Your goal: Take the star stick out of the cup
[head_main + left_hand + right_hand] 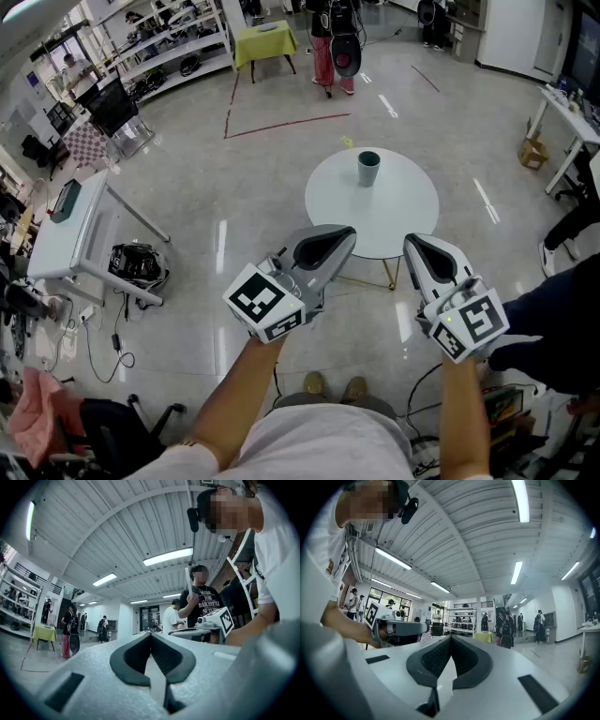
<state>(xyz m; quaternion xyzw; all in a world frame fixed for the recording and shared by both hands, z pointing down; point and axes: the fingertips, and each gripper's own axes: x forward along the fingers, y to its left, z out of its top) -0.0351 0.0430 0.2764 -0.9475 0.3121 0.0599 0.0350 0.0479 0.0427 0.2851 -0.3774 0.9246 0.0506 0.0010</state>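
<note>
Two tools are held side by side over the near side of a round white table (412,192), both well short of the cup (368,169). The left tool (349,232) has its jaws pressed together with nothing between them, and the right tool (411,242) is also fully closed and empty. The dark cup stands upright on the far part of the table, a little left of centre and close to the far rim. Whether the star stick is inside it cannot be made out from this height.

Between the cup and the near rim the white top lies open. Thin gold legs (394,277) show under the near edge.

Glossy grey floor (234,187) surrounds the table on all sides, with red tape lines (281,125) on it farther off. At the left stands a white folding table (70,234). Shelves (169,42) line the far left, with a yellow-green table (264,39) beside them and a person (333,47) standing near it. At the far right sits a cardboard box (532,152) on the floor.
</note>
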